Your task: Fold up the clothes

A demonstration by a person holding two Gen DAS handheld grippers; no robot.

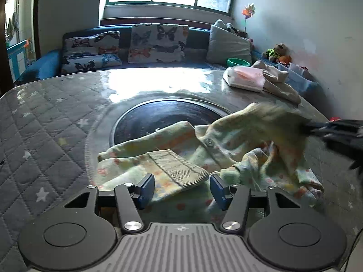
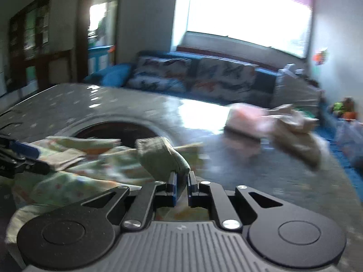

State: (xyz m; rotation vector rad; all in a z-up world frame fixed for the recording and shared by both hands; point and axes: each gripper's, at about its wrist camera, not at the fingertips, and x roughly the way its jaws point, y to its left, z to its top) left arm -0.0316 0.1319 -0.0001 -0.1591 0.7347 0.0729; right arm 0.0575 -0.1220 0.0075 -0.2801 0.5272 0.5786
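The pale green, flower-printed cotton baby garment lay crumpled beside the table's dark round inset, its ribbed cuff between the left gripper's wide jaws (touching neither), while the right gripper pinched its far-side fold.

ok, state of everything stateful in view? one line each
left gripper: open, fingers either side of the ribbed cuff, not pressing it
right gripper: shut on a fold of the garment, raised off the table
garment: unfolded, rumpled, one end lifted
ribbed cuff: flat on the garment
pink stack: folded, at the table's far corner
beige cloth: crumpled beside the pink stack
table: covered by a quilted star cloth
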